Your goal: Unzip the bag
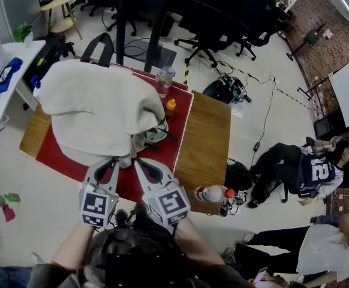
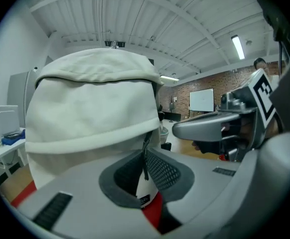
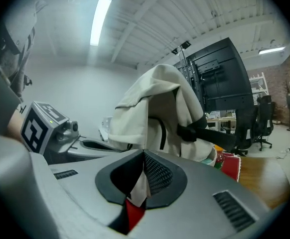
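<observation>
The white bag (image 1: 96,107) lay just ahead of both tools. The left tool (image 1: 119,162) pinched what looked like its dark zipper pull (image 2: 145,156). The right tool (image 1: 140,164), just beside, clamped the bag's fabric.

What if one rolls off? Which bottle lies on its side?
The red-capped bottle at the table's near right corner; the clear bottle and orange-capped bottle stand upright.
</observation>
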Demonstrator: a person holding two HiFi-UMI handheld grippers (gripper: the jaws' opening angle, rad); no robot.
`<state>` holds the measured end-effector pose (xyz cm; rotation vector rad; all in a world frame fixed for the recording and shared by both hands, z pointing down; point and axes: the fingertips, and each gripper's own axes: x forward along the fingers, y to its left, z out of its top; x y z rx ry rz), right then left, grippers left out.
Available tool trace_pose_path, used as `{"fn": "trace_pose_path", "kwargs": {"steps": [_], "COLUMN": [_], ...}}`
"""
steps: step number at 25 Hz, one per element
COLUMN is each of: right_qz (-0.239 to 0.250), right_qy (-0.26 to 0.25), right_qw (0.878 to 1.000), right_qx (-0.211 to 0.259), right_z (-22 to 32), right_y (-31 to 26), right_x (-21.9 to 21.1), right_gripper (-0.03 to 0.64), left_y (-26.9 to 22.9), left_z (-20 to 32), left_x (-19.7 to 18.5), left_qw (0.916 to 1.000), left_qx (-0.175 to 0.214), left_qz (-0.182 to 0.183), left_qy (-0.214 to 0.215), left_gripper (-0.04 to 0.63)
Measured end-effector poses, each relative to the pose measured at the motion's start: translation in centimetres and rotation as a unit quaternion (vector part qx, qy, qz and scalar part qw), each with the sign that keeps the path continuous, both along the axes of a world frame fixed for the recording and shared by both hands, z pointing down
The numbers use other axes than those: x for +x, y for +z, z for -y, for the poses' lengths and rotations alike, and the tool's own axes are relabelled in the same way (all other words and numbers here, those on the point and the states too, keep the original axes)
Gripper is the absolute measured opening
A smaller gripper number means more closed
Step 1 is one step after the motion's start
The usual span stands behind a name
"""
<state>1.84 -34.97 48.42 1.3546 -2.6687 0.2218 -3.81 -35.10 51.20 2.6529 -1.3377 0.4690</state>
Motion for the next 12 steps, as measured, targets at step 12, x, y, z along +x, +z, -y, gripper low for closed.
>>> {"fn": "trace_pose_path", "kwargs": {"steps": [12], "right_qz": [-0.031], "right_qy": [-0.094], "right_qw": [0.995], "right_qx": [-0.007], "right_z": [2.8], "right_y": [1.1], "right_x": [-3.8], "right_gripper": [0.060], "left_y": [-1.2], "left_z": [-0.4], "left_x": [-0.9], "left_qw": [0.9999], "left_qx": [0.012], "left_qz": [0.005], "left_qy": [-0.004], "left_gripper": [0.048]}}
